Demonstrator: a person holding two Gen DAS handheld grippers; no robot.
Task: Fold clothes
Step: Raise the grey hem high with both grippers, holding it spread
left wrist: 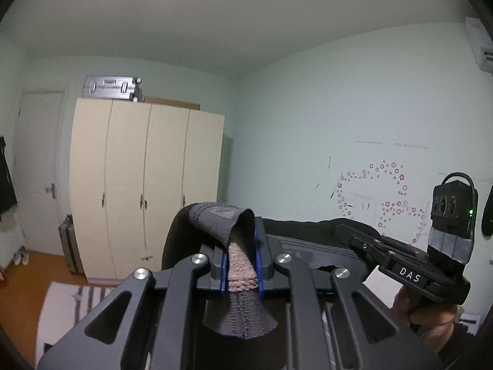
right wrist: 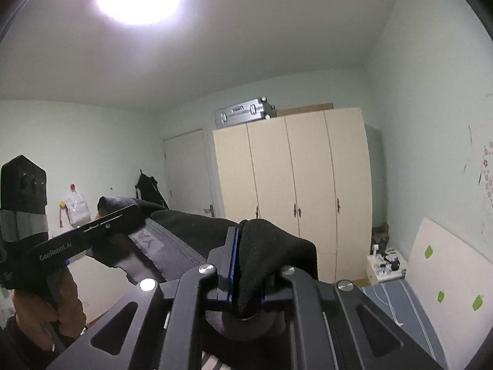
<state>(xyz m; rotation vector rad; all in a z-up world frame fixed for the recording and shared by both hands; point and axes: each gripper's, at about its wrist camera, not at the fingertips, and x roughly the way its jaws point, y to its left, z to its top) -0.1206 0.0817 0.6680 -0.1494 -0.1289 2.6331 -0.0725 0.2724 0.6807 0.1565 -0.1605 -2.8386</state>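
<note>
A dark garment with a grey ribbed waistband (left wrist: pixel 222 219) is held up in the air between both grippers. My left gripper (left wrist: pixel 242 259) is shut on one end of the waistband, whose pinkish inner knit shows between the blue pads. My right gripper (right wrist: pixel 246 265) is shut on a bunched black part of the same garment (right wrist: pixel 271 240). In the left wrist view the right gripper (left wrist: pixel 345 231) grips the fabric at the right. In the right wrist view the left gripper (right wrist: pixel 132 212) grips it at the left, with the grey band (right wrist: pixel 166 246) stretched between them.
A cream four-door wardrobe (left wrist: pixel 144 178) with a silver suitcase (left wrist: pixel 111 88) on top stands ahead, a white door (left wrist: pixel 40 169) to its left. A striped bed (right wrist: pixel 397 314) lies below, a white board (right wrist: pixel 446 268) leans on the right wall, and a small nightstand (right wrist: pixel 385 265) stands by the wardrobe.
</note>
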